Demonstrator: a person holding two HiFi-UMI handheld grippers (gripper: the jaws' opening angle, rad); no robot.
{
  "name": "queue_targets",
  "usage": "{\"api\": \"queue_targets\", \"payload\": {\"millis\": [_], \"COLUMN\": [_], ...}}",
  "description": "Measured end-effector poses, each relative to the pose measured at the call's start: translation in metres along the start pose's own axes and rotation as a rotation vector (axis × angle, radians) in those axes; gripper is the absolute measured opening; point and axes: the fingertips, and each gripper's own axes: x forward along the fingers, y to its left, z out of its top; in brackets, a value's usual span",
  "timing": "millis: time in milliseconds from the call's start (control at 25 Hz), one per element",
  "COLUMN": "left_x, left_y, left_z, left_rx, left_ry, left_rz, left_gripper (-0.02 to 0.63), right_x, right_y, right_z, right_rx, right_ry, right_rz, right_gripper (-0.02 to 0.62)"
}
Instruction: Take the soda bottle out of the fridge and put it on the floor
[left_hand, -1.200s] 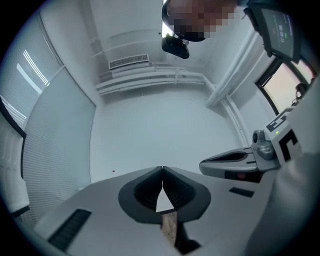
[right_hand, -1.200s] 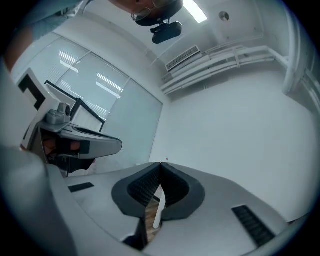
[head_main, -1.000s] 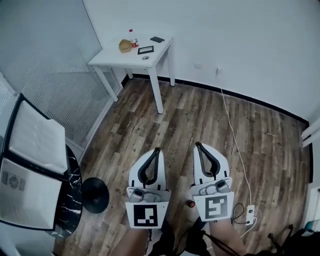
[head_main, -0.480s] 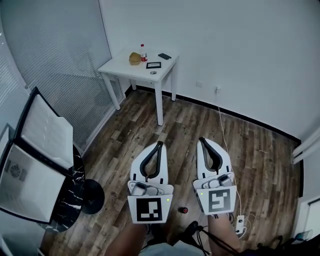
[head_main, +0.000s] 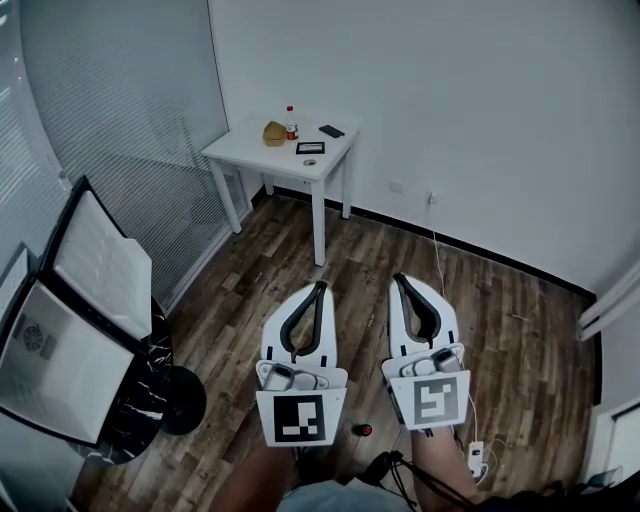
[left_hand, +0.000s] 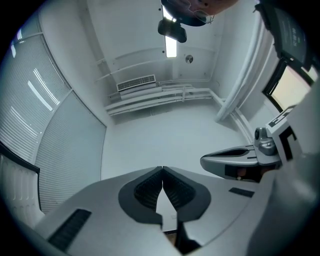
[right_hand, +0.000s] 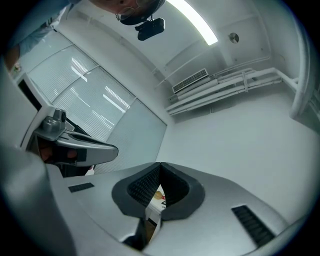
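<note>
Left hand-held gripper (head_main: 319, 286) and right hand-held gripper (head_main: 398, 278), both clenched and empty, are held side by side above the floor (head_main: 500, 300).

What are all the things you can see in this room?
table: one, white, far corner beside the blinds
bottle: one, red cap and label, on the table
lumpy thing: one, yellow-brown, beside the bottle
flat slab: one, black, table's far edge
framed pad: one, black, middle of the table
cord: one, white, from the wall down across the floor
power strip: one, white, floor, bottom right
small red thing: one, floor, between the grippers
round base: one, black, floor at left
panels: two, white with black frames, left edge
floor: brown wood
left hand-held gripper, right hand-held gripper: two, white, shut, empty, bottom middle
</note>
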Motion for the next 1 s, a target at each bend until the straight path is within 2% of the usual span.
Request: {"api": "queue_targets", "payload": {"millis": [80, 280, 400, 440, 560, 800, 920, 1000], "left_x": [-0.002, -0.003, -0.004, -0.005, -0.007, -0.01, -0.011, -0.011], "left_y": [0.001, 0.004, 0.006, 0.006, 0.005, 0.003, 0.002, 0.001], "left_z": [0.004, 0.015, 0.02, 0.022, 0.027, 0.032, 0.03, 0.032], "left_rx": [0.019, 0.0, -0.071, -0.072, 0.003, 0.03, -0.031, -0.005], "left_ry": [-0.005, -0.024, -0.04, -0.043, -0.044, -0.053, -0.05, -0.052], "left_rz": [0.0, 0.021, 0.044, 0.045, 0.029, 0.026, 0.044, 0.038], "left_gripper": [0.017, 0.017, 0.017, 0.017, 0.017, 0.017, 0.017, 0.017], "right_x": [0.0, 0.0, 0.0, 0.0, -0.002, -0.005, -0.007, -0.007], "right_y": [0.0, -0.001, -0.001, 0.0, 0.002, 0.004, 0.003, 0.002], "right_z": [0.005, 0.019, 0.026, 0.028, 0.032, 0.035, 0.035, 0.035], "right_rx": [-0.006, -0.011, -0.013, -0.016, -0.023, -0.028, -0.021, -0.02], "right_ry": [-0.012, -0.038, -0.053, -0.058, -0.065, -0.075, -0.074, -0.073], "right_rz": [0.003, 0.013, 0.015, 0.016, 0.022, 0.025, 0.025, 0.022], "right_gripper": [0.012, 0.012, 0.012, 0.012, 0.012, 0.012, 0.012, 0.012]}}
